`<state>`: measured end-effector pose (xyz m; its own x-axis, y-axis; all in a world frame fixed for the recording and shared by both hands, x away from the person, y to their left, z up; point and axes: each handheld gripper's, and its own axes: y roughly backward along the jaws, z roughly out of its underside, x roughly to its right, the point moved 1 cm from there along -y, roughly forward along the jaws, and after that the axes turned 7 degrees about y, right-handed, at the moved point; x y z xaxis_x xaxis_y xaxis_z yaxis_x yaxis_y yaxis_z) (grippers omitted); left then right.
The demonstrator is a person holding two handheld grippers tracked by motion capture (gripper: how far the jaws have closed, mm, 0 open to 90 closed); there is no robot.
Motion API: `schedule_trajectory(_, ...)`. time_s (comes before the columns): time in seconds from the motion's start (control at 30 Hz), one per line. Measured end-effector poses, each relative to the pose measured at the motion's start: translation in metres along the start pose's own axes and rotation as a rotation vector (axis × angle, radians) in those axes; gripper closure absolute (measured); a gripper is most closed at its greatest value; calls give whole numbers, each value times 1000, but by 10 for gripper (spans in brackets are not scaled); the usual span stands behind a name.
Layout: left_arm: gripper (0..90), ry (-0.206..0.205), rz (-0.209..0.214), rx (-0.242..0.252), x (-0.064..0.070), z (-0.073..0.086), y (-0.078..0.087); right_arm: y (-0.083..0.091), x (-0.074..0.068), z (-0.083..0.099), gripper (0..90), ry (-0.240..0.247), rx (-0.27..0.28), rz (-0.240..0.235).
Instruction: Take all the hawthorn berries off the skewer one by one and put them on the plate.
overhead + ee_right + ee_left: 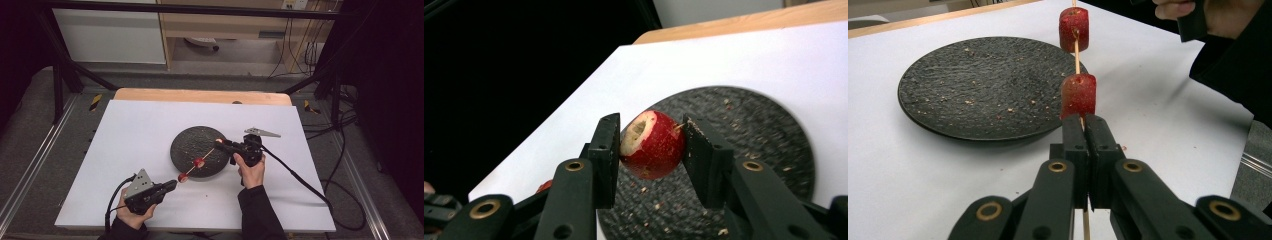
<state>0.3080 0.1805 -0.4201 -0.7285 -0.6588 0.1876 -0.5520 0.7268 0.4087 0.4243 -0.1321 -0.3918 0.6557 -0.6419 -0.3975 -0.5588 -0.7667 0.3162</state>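
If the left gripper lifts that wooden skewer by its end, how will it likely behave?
The skewer looks thin, so it would probably flex or sag toward its free end. Two red pieces threaded on it add weight there. They may slide along the smooth stick if it tilts.

Skewer [1078,52] tip cut off at top edge; plate [774,150] blurred, partly cropped

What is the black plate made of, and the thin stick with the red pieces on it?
The plate looks like dark stone or rough-glazed pottery: matt, pitted surface, hard to tell which. The stick looks like pale bare wood or bamboo, thin and straight.
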Motion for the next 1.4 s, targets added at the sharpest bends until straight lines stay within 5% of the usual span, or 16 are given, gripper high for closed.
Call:
schedule_trajectory(0.57,887,15,-17,13,-5,-1,4,10,25,-27,613,28,7,102)
schedule_trajectory(1.07,886,39,-37,12,-14,-1,6,-40,31,21,611,67,-147,121)
schedule_trajectory(1.4,887,43,-39,1,-15,0,4,-54,34,40,606,104,-214,128)
